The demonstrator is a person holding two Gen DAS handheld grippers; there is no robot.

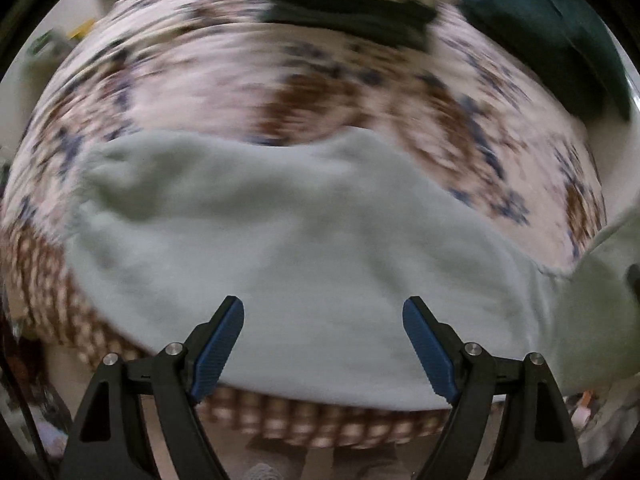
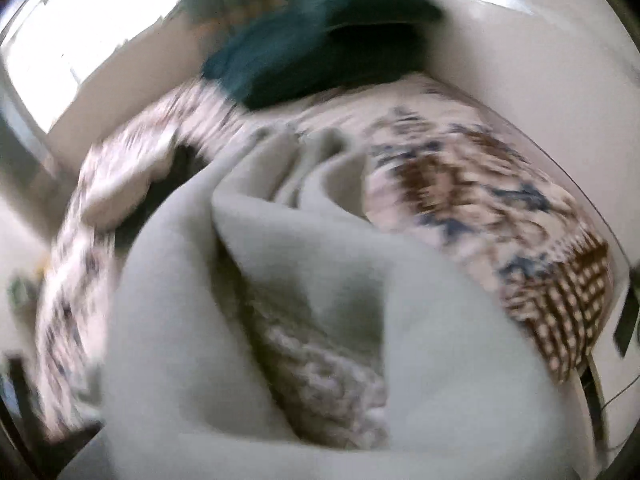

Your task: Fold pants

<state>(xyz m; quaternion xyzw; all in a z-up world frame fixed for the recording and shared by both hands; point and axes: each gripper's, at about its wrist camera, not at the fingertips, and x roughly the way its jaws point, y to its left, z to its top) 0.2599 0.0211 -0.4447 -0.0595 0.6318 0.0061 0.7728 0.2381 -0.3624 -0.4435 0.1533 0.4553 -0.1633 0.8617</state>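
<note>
The pants [image 1: 304,232] are pale mint green. The bedspread [image 1: 248,80] is white with brown and blue flowers and a brown-and-white checked border. The pillow [image 2: 320,52] is dark teal. The gripper pads [image 1: 218,350] are blue.

Left gripper [image 1: 323,312] of matte black angular arms, ribbed blue pads [image 1: 218,350] on the fingers, round silver screws at pivots

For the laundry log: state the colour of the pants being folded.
Pale mint green, plain, no pattern. The pants show best in the left wrist view, spread on the patterned bedspread.
</note>
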